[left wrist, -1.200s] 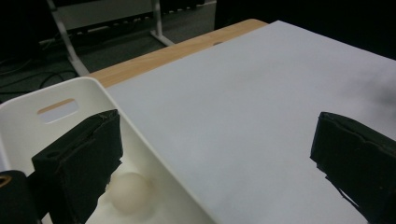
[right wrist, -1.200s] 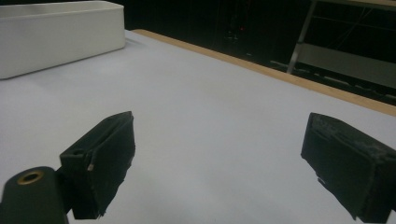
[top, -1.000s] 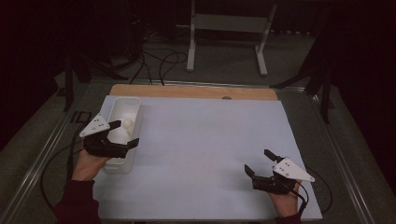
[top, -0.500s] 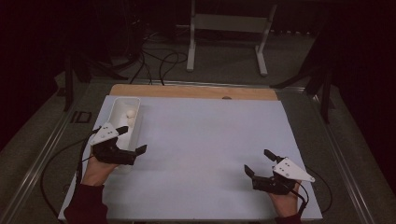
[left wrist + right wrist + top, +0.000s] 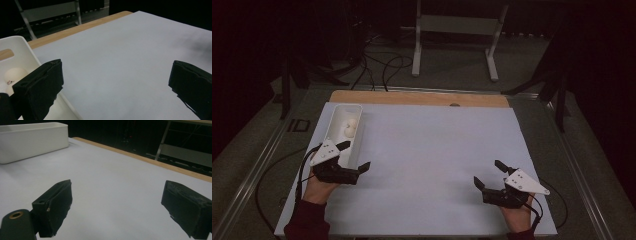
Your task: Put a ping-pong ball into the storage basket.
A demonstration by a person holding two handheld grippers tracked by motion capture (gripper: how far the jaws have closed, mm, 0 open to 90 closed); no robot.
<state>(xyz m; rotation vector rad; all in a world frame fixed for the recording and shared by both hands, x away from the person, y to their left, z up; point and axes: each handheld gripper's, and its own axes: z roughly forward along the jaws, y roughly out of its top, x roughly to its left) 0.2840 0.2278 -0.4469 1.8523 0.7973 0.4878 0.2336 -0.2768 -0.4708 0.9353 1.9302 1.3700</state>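
A long white tray (image 5: 335, 120) lies along the left edge of the white table sheet, with pale round balls (image 5: 350, 125) in its far half. My left gripper (image 5: 355, 155) hovers at the tray's near right corner, open and holding nothing. In the left gripper view the gripper (image 5: 117, 85) spans bare sheet, with the tray wall (image 5: 17, 46) and a ball (image 5: 13, 75) at the left. My right gripper (image 5: 489, 173) rests open and holding nothing near the front right of the sheet. The right gripper view shows that gripper (image 5: 120, 207) with the tray (image 5: 32, 140) far off.
The white sheet (image 5: 432, 150) covers a wooden table whose bare strip (image 5: 422, 98) shows along the far edge. A white metal stand (image 5: 454, 30) and cables lie on the floor beyond. Dark frames stand at both sides.
My left gripper has drawn back from over the tray towards the near side and slightly right, uncovering the balls. The right gripper has stayed put.
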